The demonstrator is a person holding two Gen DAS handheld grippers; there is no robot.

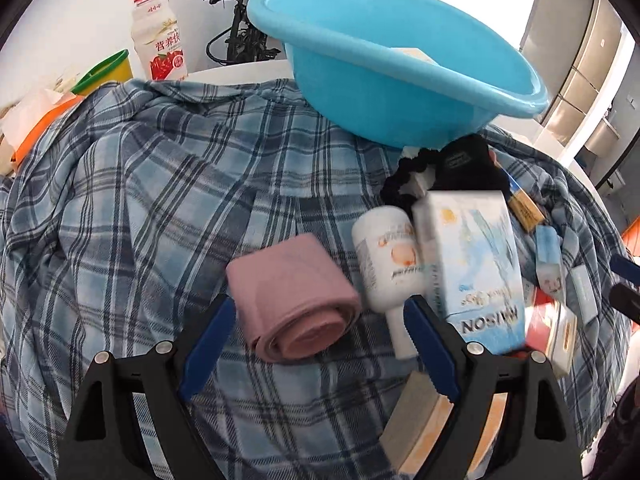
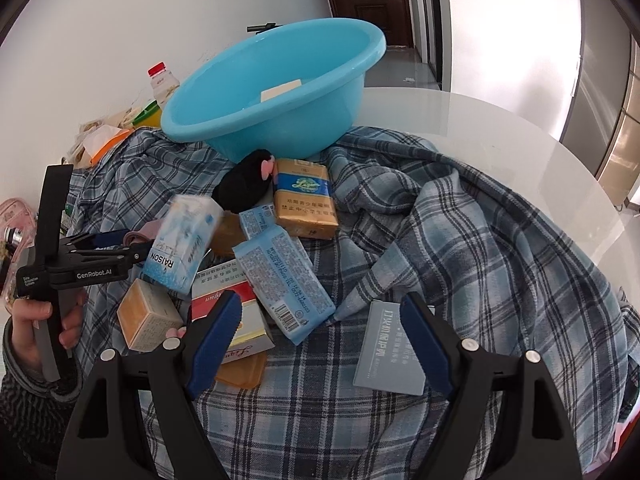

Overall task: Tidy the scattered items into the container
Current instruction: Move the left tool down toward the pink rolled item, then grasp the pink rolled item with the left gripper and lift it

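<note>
While the left hand-held gripper [image 1: 318,344] tips steeply down over the plaid cloth [image 1: 152,184], its blue-padded jaws stand spread wide, nothing pinched, with a soft pink roll of fabric [image 1: 294,298] lying between them and a smooth white bottle [image 1: 388,264] just against the right-side pad. And look from the other side: a hand [image 2: 40,316] in a knitted grey sleeve [image 2: 28,396] grips that same tool's handle, its black frame reaching in beside a glossy white-and-blue RAISON carton [image 2: 182,240]. Over to the right hand-held gripper [image 2: 320,340], also angled down, jaws parted and empty, hovering above the clutter; its left-side pad sits over a red-and-white box [image 2: 224,296], its right-side pad over a flat grey card [image 2: 384,352]. Between them, a crinkly pale blue packet [image 2: 284,280] with a barcode lies flat, a smaller matching packet [image 2: 258,220] behind it. A gold-and-blue rectangular pack [image 2: 306,200] rests further back, touching a fuzzy black item [image 2: 246,184] with a pink spot. An orange-sided cardboard box [image 2: 146,316] sits near the hand. The container, a round, shiny light-blue plastic basin [image 2: 280,92], stands at the far edge of the rumpled cloth on the glossy white surface [image 2: 500,132], with one pale flat block [image 2: 280,89] inside it. Behind the basin, at the left, stands a red-capped drink bottle [image 1: 158,36].
</note>
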